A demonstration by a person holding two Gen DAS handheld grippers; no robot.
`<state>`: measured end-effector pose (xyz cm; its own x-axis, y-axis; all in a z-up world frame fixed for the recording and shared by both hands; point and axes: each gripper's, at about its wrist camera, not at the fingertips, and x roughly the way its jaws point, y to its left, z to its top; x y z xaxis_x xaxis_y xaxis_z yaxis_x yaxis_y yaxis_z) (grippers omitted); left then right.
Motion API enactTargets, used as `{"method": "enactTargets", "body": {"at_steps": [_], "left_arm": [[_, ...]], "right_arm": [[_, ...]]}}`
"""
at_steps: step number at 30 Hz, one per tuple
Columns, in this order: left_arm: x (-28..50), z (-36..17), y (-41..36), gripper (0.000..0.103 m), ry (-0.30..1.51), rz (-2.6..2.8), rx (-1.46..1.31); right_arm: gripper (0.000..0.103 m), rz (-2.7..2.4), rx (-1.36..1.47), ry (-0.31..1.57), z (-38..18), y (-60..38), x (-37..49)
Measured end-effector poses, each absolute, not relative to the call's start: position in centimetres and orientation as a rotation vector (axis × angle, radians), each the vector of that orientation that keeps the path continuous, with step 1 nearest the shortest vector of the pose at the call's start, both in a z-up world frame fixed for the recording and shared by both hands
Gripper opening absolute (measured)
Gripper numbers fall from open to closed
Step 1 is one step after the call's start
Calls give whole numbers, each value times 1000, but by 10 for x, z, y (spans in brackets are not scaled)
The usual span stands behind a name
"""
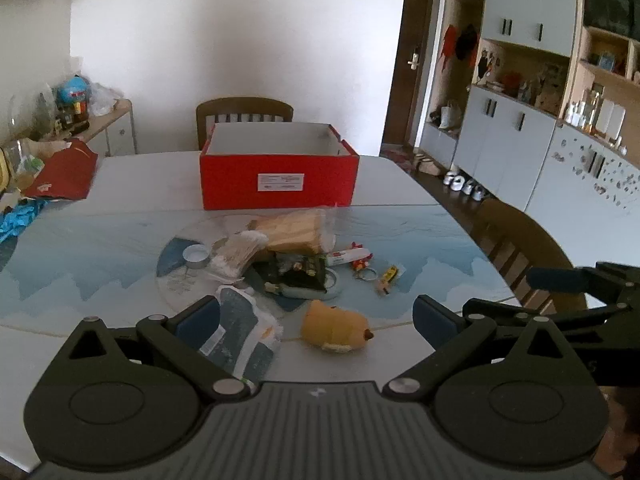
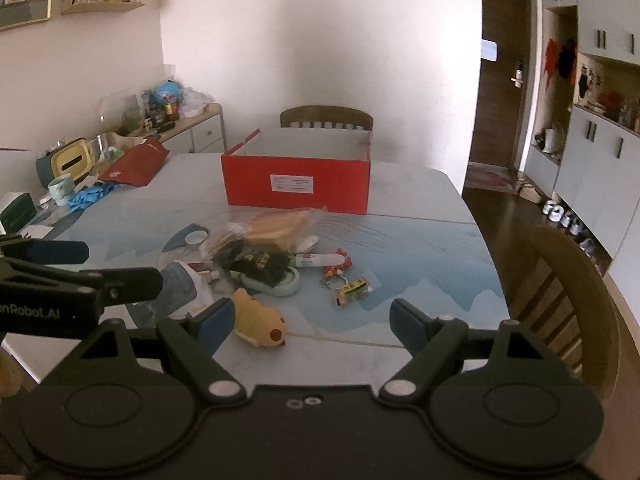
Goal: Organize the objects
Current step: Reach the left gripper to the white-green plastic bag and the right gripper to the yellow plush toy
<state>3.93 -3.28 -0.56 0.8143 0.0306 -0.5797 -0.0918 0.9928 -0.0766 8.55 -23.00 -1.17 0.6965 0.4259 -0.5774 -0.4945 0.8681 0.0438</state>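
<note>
on the pale bench (image 1: pixel 400 184) the far red cardboard box (image 1: pixel 280 178) looks empty; the clutter, yellow plush toy (image 1: pixel 336 326) included, waits unsorted; left gripper (image 1: pixel 316 316) and right gripper (image 2: pixel 312 320) jaws spread, holding nothing.

Soft, dim daylight; pale glare on wall (image 1: pixel 240 32). Slight blur everywhere, faint shadow behind chair (image 2: pixel 326 116). Strong fisheye bending at edges, dark corners, washed colours.

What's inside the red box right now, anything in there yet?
Only the upper inner walls of the red box show, white and bare. Its front wall hides the floor in both wrist views, so I can't tell whether anything is inside. The clutter, like the yellow plush, sits on the table.
</note>
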Motion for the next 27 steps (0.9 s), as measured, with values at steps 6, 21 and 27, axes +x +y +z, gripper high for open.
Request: {"method": "enactTargets", "body": {"at_steps": [6, 21, 27], "left_arm": [[49, -14, -20, 103, 634, 100, -99], [93, -82, 37, 103, 777, 52, -60], [115, -104, 46, 102, 838, -10, -16]], "right_arm": [[84, 550, -149, 613, -19, -223, 95], [84, 611, -318, 736, -74, -172, 133], [83, 668, -395, 764, -95, -149, 150]]}}
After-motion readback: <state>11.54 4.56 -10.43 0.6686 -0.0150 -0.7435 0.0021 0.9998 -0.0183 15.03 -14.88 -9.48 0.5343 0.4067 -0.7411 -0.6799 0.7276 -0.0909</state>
